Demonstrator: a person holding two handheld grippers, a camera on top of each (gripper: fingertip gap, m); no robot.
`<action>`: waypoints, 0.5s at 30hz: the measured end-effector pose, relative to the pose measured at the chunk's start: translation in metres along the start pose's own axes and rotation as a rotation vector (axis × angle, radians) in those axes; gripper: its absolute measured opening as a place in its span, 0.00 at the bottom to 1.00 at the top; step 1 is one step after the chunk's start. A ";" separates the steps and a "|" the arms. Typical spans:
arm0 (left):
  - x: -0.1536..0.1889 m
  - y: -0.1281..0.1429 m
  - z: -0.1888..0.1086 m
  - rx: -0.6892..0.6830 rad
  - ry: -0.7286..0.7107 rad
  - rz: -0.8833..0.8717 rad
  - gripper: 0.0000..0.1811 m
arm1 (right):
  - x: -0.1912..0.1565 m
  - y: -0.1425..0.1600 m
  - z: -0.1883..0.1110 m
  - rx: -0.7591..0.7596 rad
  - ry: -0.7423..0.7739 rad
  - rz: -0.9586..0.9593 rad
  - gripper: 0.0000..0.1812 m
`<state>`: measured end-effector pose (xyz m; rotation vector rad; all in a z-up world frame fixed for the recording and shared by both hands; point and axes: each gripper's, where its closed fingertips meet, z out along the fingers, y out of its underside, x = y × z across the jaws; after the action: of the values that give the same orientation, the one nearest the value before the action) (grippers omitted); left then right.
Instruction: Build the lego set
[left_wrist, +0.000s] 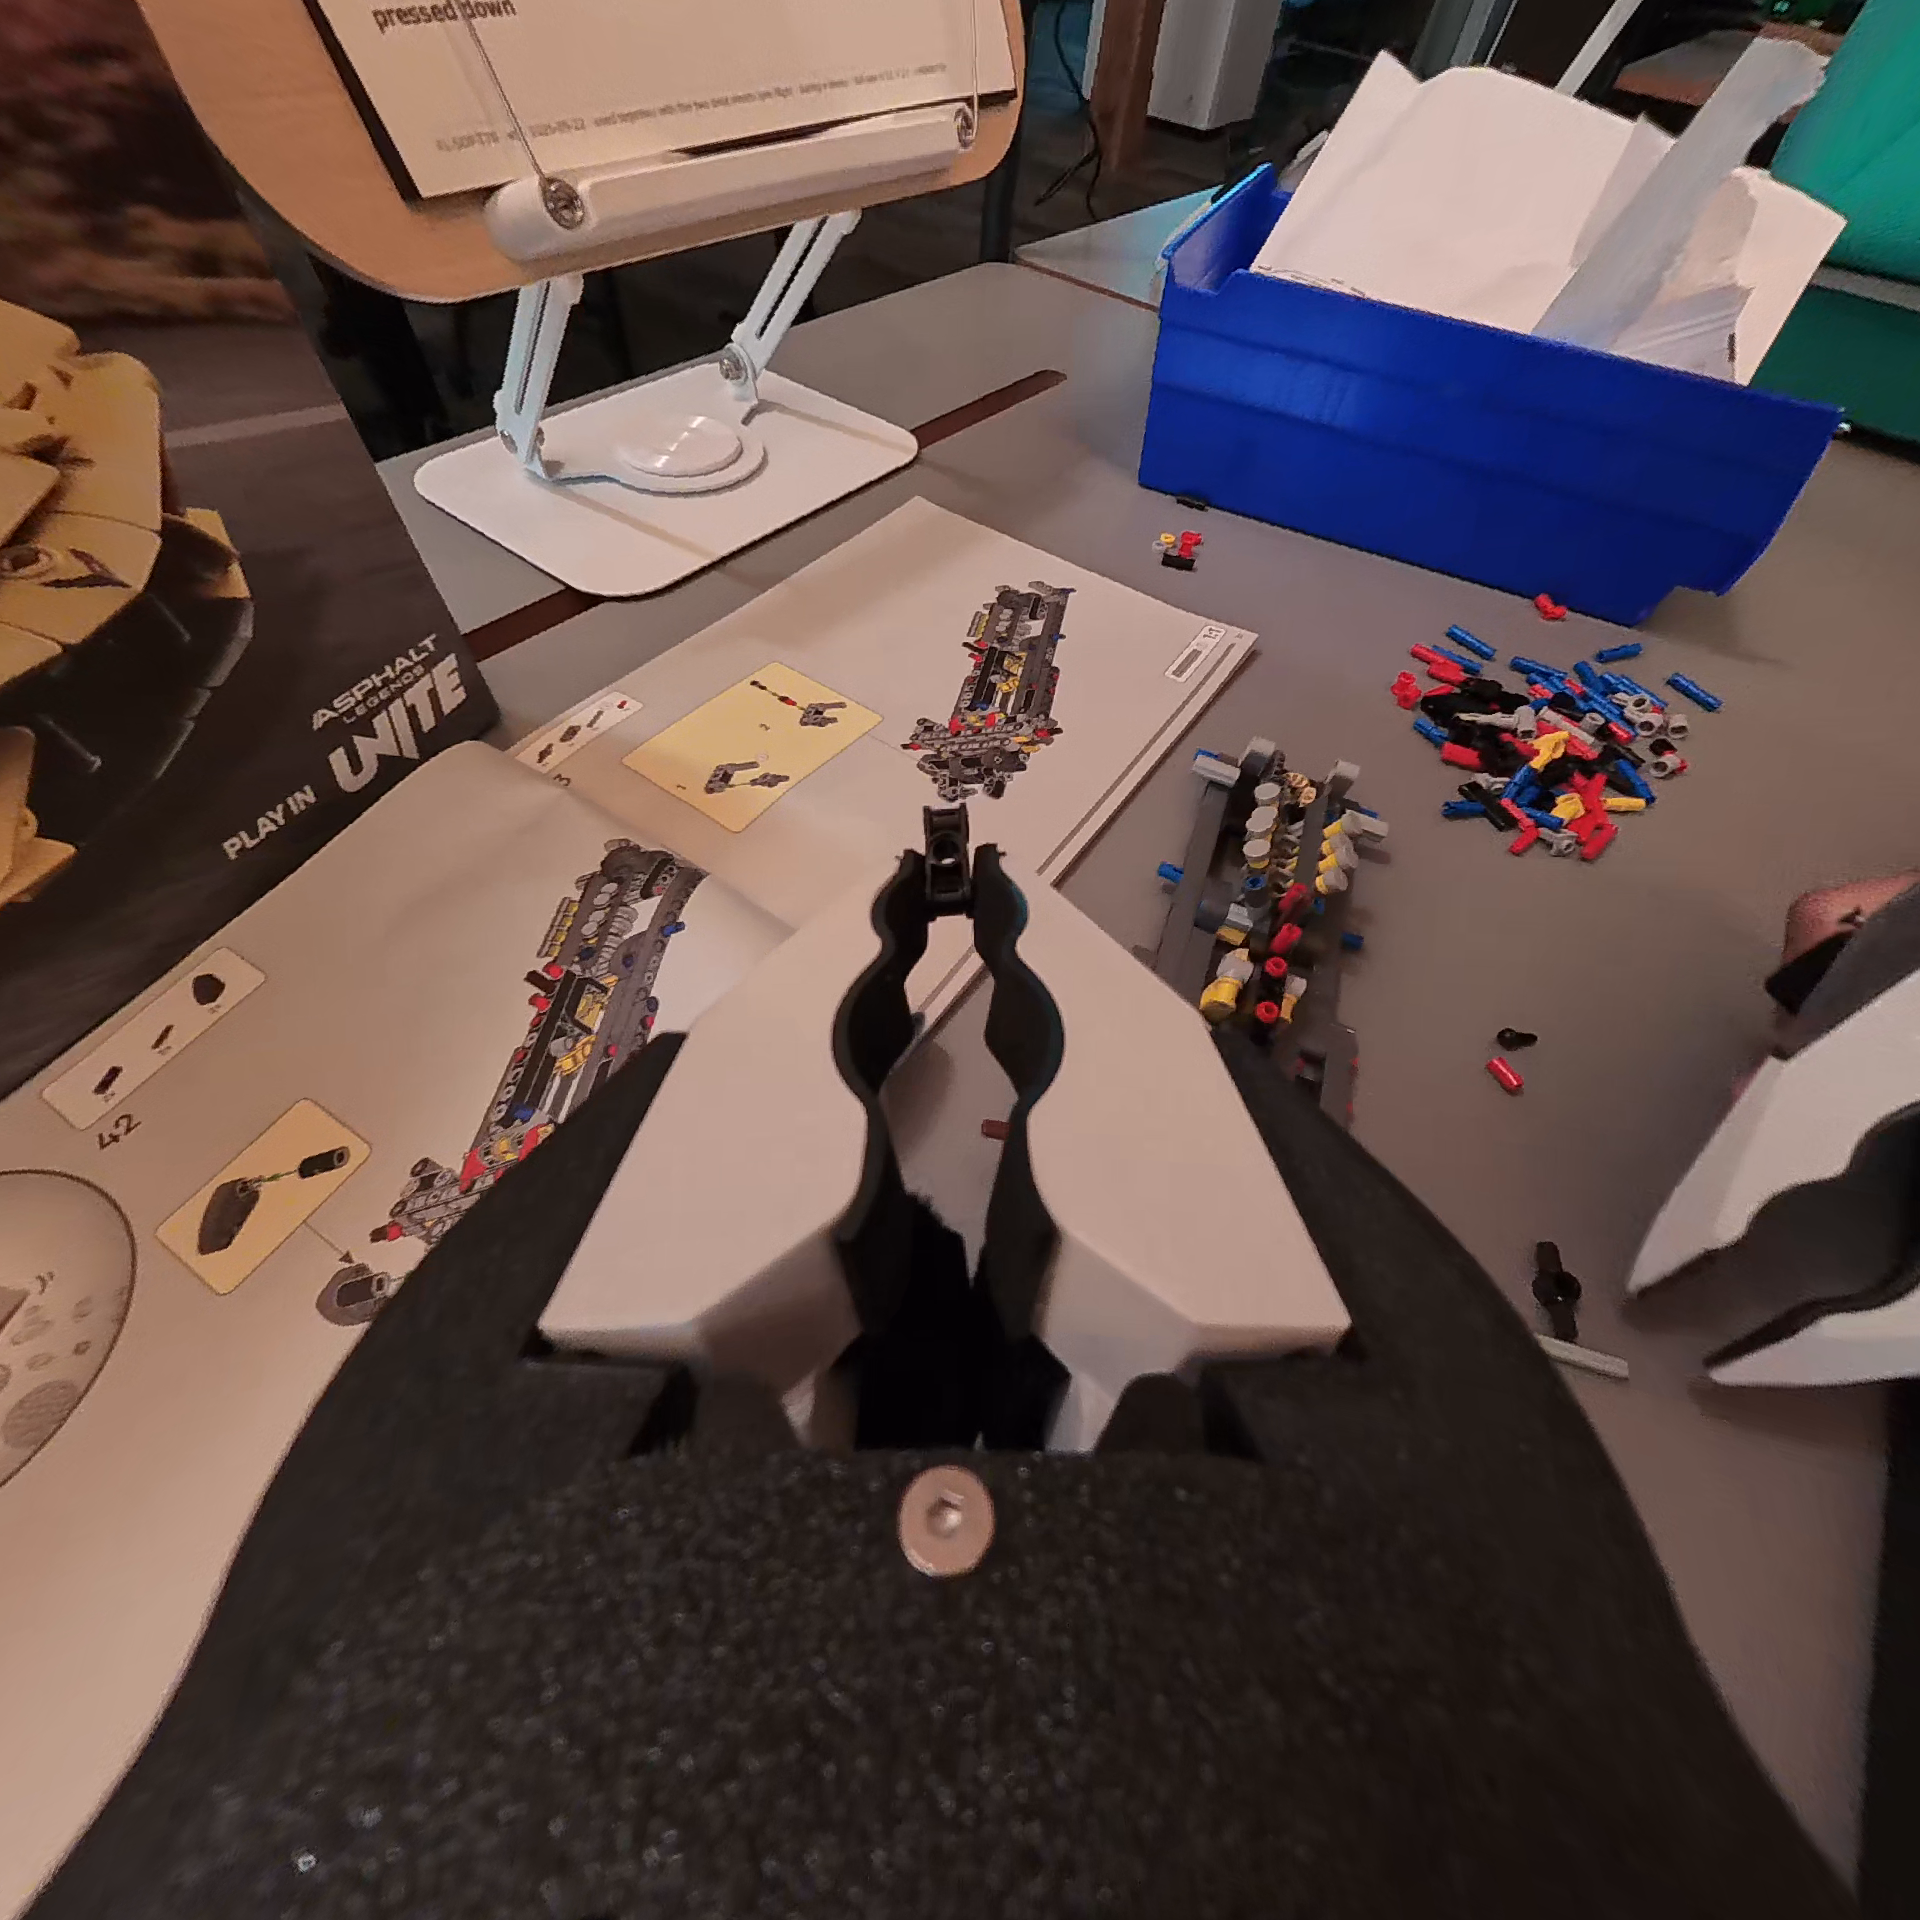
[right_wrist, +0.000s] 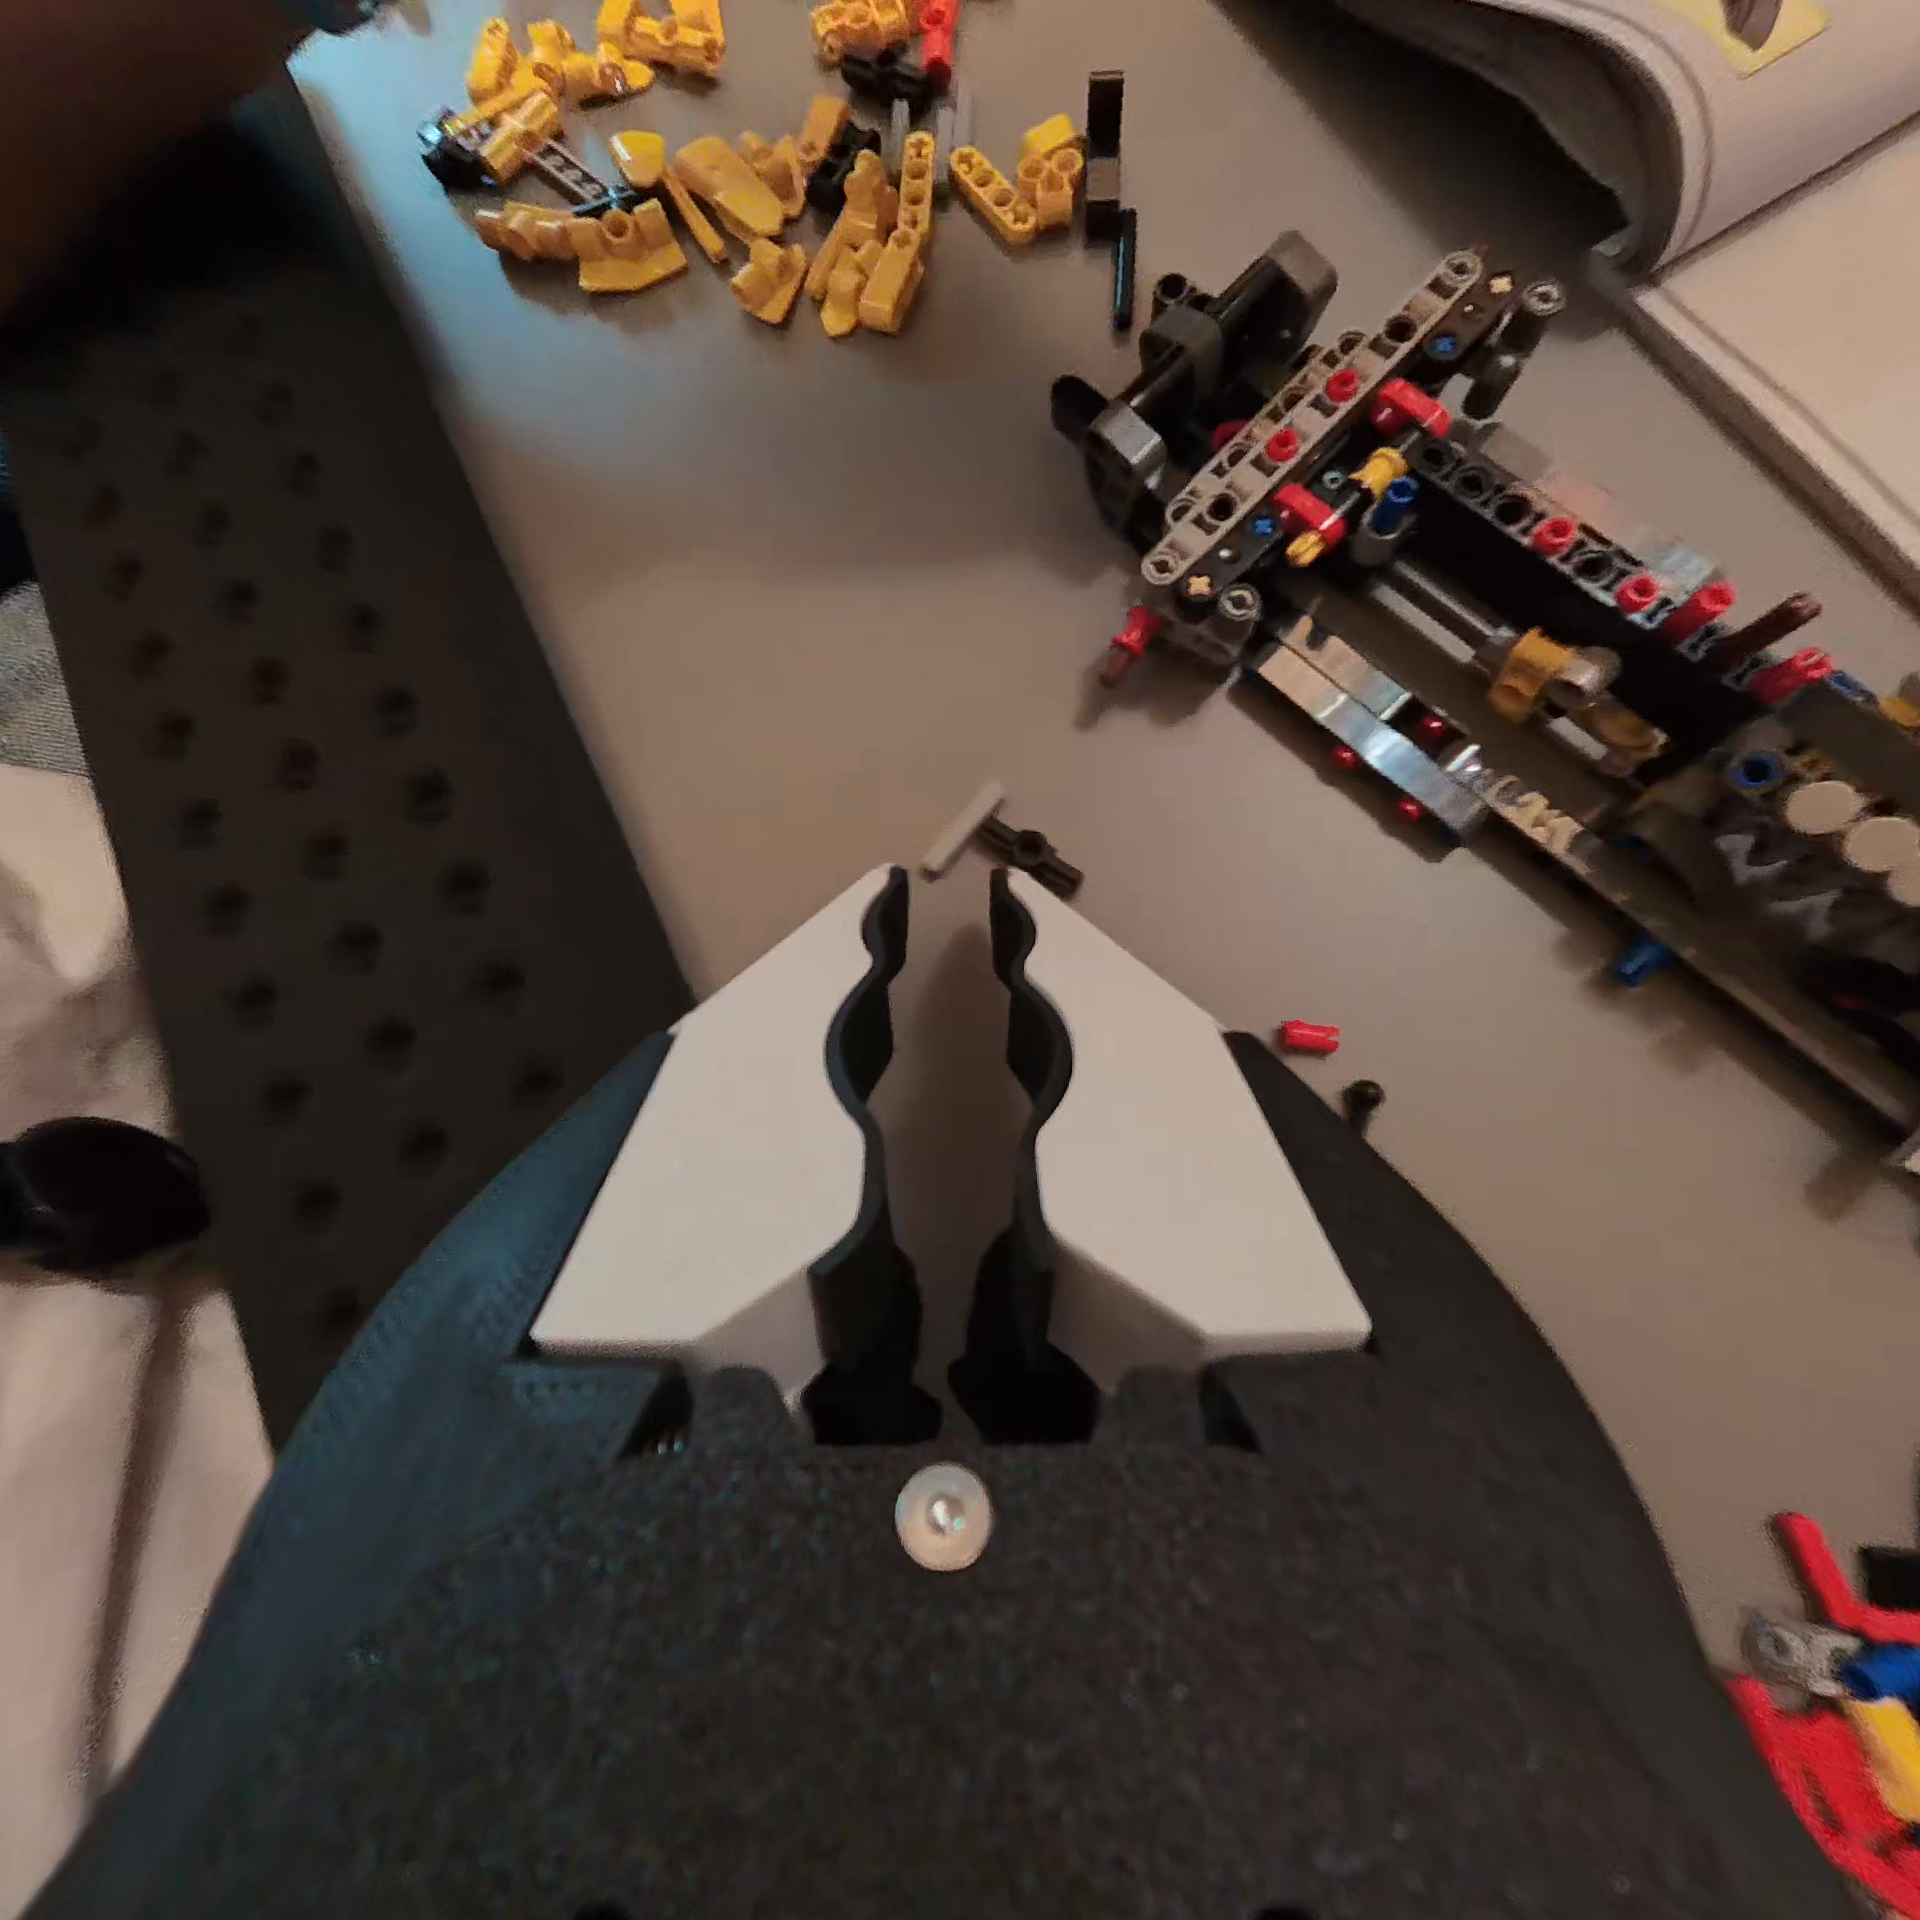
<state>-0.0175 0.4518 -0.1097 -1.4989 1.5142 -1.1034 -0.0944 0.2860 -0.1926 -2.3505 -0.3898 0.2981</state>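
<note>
My left gripper (left_wrist: 945, 871) is shut on a small black connector piece (left_wrist: 945, 854) and holds it above the open instruction booklet (left_wrist: 935, 644). The long partly built model (left_wrist: 1273, 904) lies on the grey table to its right; it also shows in the right wrist view (right_wrist: 1455, 582). My right gripper (right_wrist: 948, 883) is open and empty, low over the table. Just past its tips lie a light grey axle (right_wrist: 961, 833) and a black axle connector (right_wrist: 1031, 852). The right gripper shows at the right edge of the left wrist view (left_wrist: 1808, 1164).
A pile of red, blue, black and yellow pins (left_wrist: 1548, 738) lies right of the model. A blue bin (left_wrist: 1455, 416) with white paper stands behind. A white stand (left_wrist: 665, 468) and the set's box (left_wrist: 156, 623) are at the left. Yellow pieces (right_wrist: 727, 177) lie far. Loose pins (right_wrist: 1307, 1034) lie nearby. Across from one pair of fingers to the other is roughly 20 cm.
</note>
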 end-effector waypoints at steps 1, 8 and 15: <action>0.000 0.001 0.001 0.000 0.004 -0.006 0.04 | -0.005 -0.002 0.000 0.004 -0.024 0.028 0.08; -0.003 0.000 0.000 0.016 0.004 -0.016 0.04 | -0.006 -0.009 0.002 0.035 0.085 0.169 0.07; 0.002 -0.003 -0.001 0.028 0.017 0.008 0.04 | 0.000 -0.006 0.008 -0.002 0.216 0.207 0.08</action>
<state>-0.0173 0.4497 -0.1066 -1.4669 1.5096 -1.1311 -0.0979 0.2951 -0.1946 -2.3985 -0.0433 0.1374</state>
